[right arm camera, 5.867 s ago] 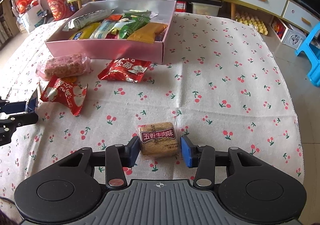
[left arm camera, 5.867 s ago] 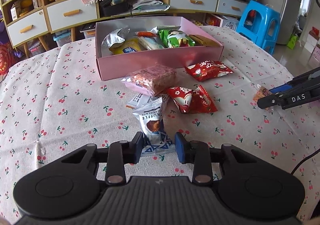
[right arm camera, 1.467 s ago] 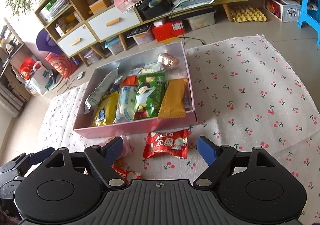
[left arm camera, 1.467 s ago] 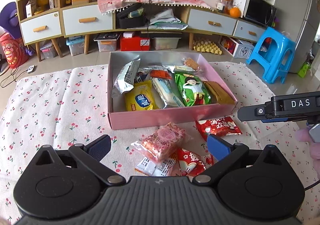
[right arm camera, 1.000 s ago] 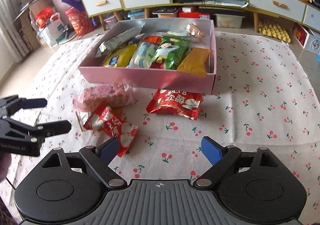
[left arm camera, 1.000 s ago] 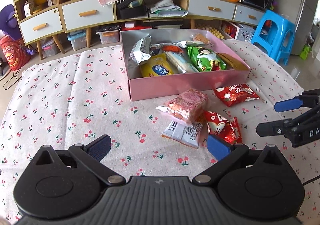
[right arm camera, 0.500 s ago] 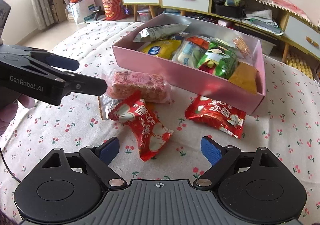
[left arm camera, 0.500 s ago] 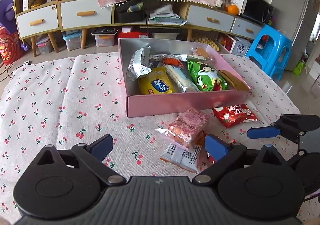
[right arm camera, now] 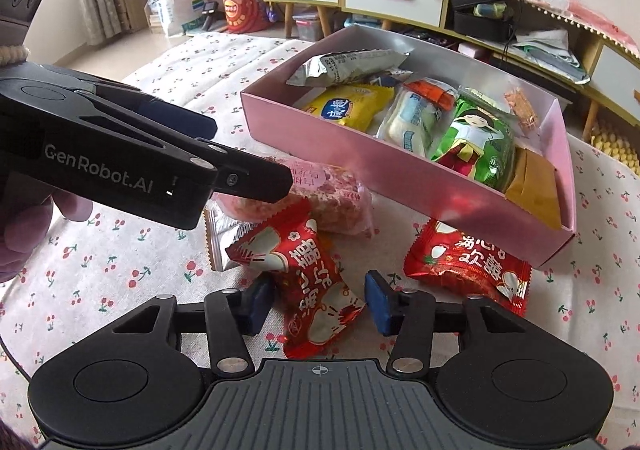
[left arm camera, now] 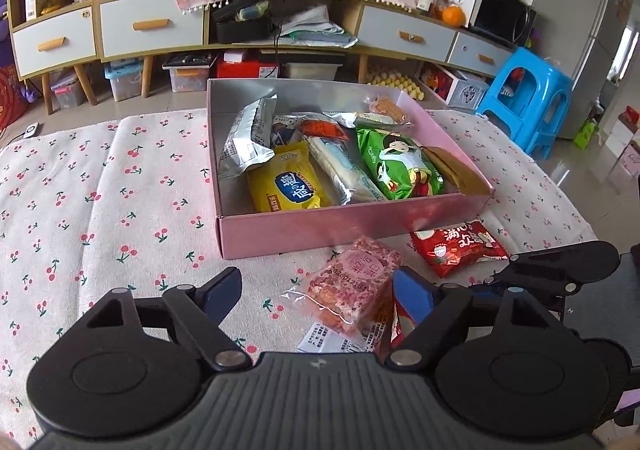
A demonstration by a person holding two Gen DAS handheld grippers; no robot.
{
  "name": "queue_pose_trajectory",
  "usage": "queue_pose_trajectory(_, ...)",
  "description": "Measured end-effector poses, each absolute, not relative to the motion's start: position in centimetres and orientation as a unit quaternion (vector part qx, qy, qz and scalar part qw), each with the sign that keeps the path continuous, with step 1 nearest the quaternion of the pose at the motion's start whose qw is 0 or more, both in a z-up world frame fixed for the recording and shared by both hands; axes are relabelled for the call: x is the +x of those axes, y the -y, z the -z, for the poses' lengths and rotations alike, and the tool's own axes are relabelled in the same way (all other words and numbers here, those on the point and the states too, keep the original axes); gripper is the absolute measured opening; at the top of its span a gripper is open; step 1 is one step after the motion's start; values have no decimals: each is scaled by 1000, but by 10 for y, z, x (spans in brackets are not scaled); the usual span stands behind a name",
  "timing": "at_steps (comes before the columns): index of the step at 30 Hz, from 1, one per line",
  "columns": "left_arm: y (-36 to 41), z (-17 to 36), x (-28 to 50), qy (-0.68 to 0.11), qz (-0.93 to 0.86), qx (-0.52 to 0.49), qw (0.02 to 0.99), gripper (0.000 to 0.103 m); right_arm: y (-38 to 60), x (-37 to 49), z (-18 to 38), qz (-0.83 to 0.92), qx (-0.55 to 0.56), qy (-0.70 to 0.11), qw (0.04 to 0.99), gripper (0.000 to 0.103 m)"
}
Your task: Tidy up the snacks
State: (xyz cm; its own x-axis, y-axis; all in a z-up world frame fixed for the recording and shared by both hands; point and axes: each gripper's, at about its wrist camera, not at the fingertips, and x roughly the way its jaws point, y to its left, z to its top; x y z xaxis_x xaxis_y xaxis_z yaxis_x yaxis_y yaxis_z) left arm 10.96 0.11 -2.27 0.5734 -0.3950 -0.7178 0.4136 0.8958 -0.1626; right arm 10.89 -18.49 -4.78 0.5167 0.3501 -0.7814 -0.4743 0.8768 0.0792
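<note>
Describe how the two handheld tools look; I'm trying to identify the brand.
Both are matte black plastic. The right tool has blue finger pads, silver pivot screws, two round discs and a ribbed centre bearing a crosshair mark. The left tool looks alike, and its side reads "GenRobot.AI" in pale lettering in the right wrist view.

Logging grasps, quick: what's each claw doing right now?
Left claw: open, empty.
Right claw: open, straddling the red snack packet, not gripping it.

Pink box [left arm camera: 352, 226], tablecloth [left arm camera: 120, 185] (cherry-printed).
</note>
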Motion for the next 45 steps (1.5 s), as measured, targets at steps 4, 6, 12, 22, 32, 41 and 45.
queue_pose_trajectory(4,3,23,112,-406,236,10,883,71,195,109,45,-233,-57,-438,866,38)
queue_pose_trajectory(6,6,23,114,-408,241,10,880,66,202,107,43,-230,-53,-438,867,37)
queue_pose_trajectory(12,17,24,113,-410,257,33,874,57,225,104,42,-215,-32,-444,869,36)
queue_pose_trajectory(22,36,29,101,-400,278,128,864,54,249,100,38,-200,-5,-447,872,25)
queue_pose_trajectory(32,42,29,95,-403,269,154,861,37,252,101,35,-199,4,-446,872,25)
queue_pose_trajectory(41,41,18,89,-388,268,143,870,31,258,100,24,-200,26,-439,876,25)
queue_pose_trajectory(45,40,13,89,-384,269,130,874,31,260,101,19,-197,41,-434,878,25)
